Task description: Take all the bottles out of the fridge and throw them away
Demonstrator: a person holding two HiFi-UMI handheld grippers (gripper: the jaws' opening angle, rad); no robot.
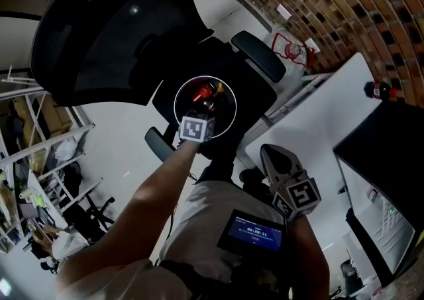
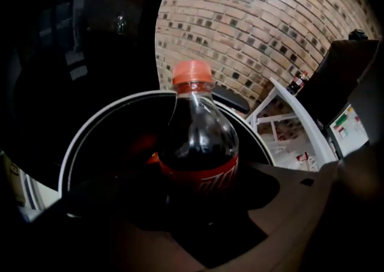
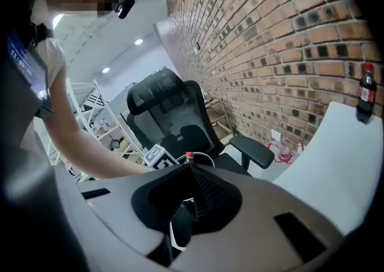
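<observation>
- Holding a cola bottle (image 2: 201, 145): the left hand-held gripper (image 1: 200, 120) is clamping it low on the body, below the red label, with the cap pointing away from the camera.
- Bottle is hanging right over the round white-rimmed bin (image 1: 175, 108), which is sitting on the seat of the black office chair (image 1: 99, 34).
- Something red is showing inside the bin behind the bottle, probably another bottle, but it is too dark to call.
- Right hand-held gripper (image 1: 268, 154) is idling near the person's waist, jaws closed together with nothing between them, well apart from the bin.
- Step in hand, as I'm reading it: dropping this bottle into the bin.
- Doing it well:
  - keeping the bottle centred inside the rim before letting go, since the bin is resting on a chair seat and may be tipping easily;
  - lowering it so the base is going past the rim, then opening the jaws fully so it is falling clean instead of dragging on a pad;
  - avoiding any knock on the rim while pulling back.
- One more bottle (image 1: 377, 90) is standing on the far edge of the white table (image 1: 331, 113), so the job is looking unfinished.
</observation>
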